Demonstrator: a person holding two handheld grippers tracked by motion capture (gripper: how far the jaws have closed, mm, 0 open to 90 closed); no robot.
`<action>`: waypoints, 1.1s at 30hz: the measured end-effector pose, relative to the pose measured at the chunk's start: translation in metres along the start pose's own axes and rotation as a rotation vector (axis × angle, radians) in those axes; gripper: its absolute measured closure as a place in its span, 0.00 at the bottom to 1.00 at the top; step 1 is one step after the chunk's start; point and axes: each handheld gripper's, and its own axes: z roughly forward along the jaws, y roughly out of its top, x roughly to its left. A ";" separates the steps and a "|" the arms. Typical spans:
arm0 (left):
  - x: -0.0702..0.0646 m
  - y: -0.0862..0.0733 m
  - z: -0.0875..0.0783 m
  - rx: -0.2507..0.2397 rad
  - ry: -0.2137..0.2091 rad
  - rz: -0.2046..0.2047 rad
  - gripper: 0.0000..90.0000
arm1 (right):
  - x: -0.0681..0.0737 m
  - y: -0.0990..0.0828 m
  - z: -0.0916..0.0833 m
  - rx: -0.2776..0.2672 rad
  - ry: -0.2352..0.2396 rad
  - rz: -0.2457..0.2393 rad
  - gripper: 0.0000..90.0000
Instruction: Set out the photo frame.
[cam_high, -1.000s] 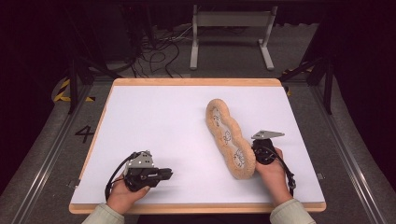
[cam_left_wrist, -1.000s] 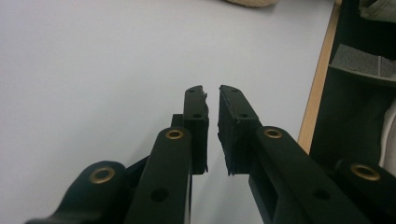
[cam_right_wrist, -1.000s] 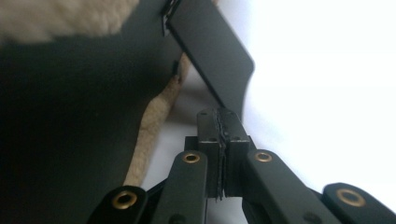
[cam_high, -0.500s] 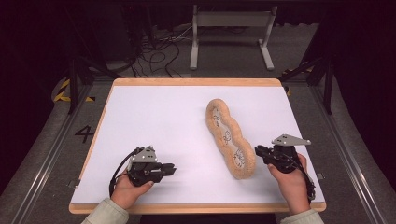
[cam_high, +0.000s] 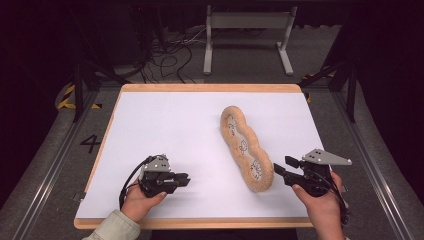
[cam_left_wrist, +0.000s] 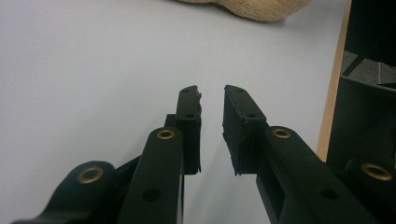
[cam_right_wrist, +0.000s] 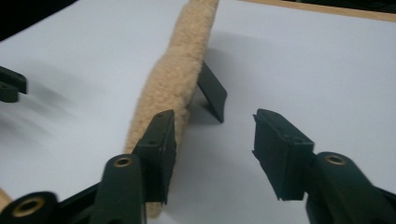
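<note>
A long tan plush piece (cam_high: 245, 147) with wavy edges and a white drawn panel lies aslant on the white table top (cam_high: 165, 125), right of centre. My right gripper (cam_high: 284, 166) is just right of its near end, held above the table, jaws wide open and empty. In the right gripper view (cam_right_wrist: 212, 149) the plush (cam_right_wrist: 177, 74) runs along the left jaw's outer side, and a dark flap (cam_right_wrist: 212, 93) sticks out from it. My left gripper (cam_high: 184, 179) is near the front left, pointing right, jaws a narrow gap apart (cam_left_wrist: 212, 112) with nothing between. The plush's end (cam_left_wrist: 243, 7) lies far ahead.
The table's wooden rim (cam_high: 210, 88) frames the white sheet; its edge (cam_left_wrist: 332, 93) is close on the right in the left gripper view. Beyond the far edge are cables (cam_high: 170, 50) and a grey metal stand (cam_high: 245, 30) on the floor.
My right gripper has drawn back to the right and nearer the front edge, away from the plush's near end. The left gripper has shifted slightly right. The plush has not moved.
</note>
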 end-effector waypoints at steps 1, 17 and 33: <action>0.000 0.000 0.000 0.000 0.000 0.000 0.85 | 0.002 0.001 -0.001 -0.002 0.006 0.008 0.48; 0.000 -0.003 0.001 0.008 0.005 -0.011 0.85 | 0.024 -0.004 0.058 0.135 0.043 0.012 0.37; -0.003 -0.005 -0.001 0.010 0.000 0.007 0.85 | 0.025 -0.008 0.076 0.173 0.006 0.047 0.79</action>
